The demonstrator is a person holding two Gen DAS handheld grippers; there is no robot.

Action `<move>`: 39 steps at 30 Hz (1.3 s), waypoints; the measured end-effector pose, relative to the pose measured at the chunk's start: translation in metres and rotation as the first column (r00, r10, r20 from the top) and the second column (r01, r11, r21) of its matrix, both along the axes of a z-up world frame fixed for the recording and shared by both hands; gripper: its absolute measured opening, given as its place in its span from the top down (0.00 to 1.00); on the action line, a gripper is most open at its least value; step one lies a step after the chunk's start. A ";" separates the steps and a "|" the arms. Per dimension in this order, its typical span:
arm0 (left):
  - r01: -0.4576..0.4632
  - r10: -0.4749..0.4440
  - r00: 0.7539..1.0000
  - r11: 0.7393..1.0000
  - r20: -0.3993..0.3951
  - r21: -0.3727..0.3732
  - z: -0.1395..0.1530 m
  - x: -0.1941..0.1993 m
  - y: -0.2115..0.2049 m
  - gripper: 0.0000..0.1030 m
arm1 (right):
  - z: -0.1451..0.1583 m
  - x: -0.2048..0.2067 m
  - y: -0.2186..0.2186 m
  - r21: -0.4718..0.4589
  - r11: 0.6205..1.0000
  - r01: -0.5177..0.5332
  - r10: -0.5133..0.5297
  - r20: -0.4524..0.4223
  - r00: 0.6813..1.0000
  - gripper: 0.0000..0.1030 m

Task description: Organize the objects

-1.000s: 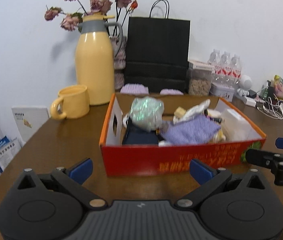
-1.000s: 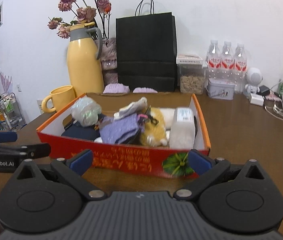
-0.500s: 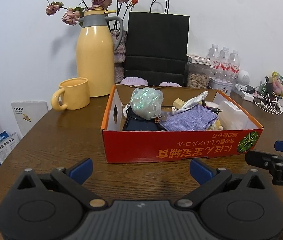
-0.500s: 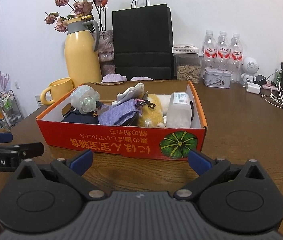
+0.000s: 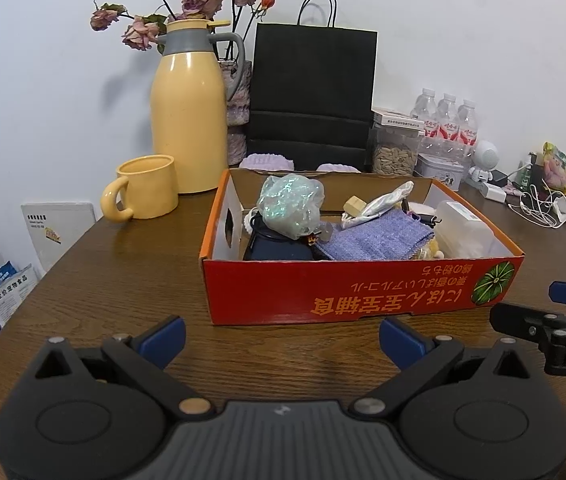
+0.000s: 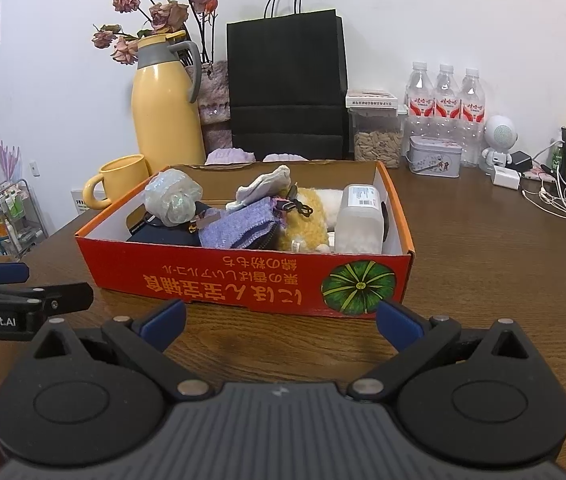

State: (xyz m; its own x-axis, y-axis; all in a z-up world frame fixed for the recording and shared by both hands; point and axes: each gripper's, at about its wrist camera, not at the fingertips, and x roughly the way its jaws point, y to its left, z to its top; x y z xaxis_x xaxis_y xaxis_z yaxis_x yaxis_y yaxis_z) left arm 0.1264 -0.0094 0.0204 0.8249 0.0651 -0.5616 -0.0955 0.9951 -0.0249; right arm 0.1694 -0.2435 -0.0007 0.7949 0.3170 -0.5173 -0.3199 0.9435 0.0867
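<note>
A red cardboard box [image 5: 363, 288] [image 6: 243, 276] sits on the brown table ahead of both grippers. Inside it lie an iridescent plastic bundle [image 5: 289, 204] [image 6: 173, 200], a purple knit pouch [image 5: 375, 238] [image 6: 239, 228], a dark blue case [image 5: 279, 250], a yellow plush toy [image 6: 309, 224] and a white plastic container [image 5: 463, 232] [image 6: 359, 220]. My left gripper [image 5: 281, 338] is open and empty, short of the box's near wall. My right gripper [image 6: 281, 324] is open and empty too, in front of the box's pumpkin picture. Each gripper shows at the edge of the other's view.
Behind the box stand a yellow thermos [image 5: 189, 120] with dried roses, a yellow mug [image 5: 145, 188], a black paper bag [image 5: 311, 92], a seed jar [image 6: 377, 130], a tin [image 6: 435, 156] and water bottles [image 6: 445, 96]. Chargers and cables [image 6: 559, 196] lie at far right. The table's left edge drops beside shelves.
Both grippers have drawn back from the box, which now looks smaller and farther, with more bare table before it. Both stay open.
</note>
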 end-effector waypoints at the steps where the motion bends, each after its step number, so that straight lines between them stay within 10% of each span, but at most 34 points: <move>1: 0.000 0.000 1.000 1.000 0.000 -0.001 0.000 0.000 0.000 0.00 | 0.000 0.000 0.000 0.000 1.000 0.000 0.000 0.001 1.000 0.00; 39: -0.001 0.001 1.000 1.000 0.000 -0.002 0.001 0.000 0.000 0.00 | 0.003 -0.001 0.002 -0.002 1.000 -0.002 0.002 0.003 1.000 0.00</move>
State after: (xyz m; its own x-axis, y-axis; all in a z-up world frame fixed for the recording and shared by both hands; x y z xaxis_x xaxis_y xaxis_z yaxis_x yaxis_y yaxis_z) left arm 0.1259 -0.0093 0.0217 0.8247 0.0650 -0.5618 -0.0964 0.9950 -0.0264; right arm 0.1687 -0.2415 0.0027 0.7960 0.3174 -0.5154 -0.3219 0.9431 0.0837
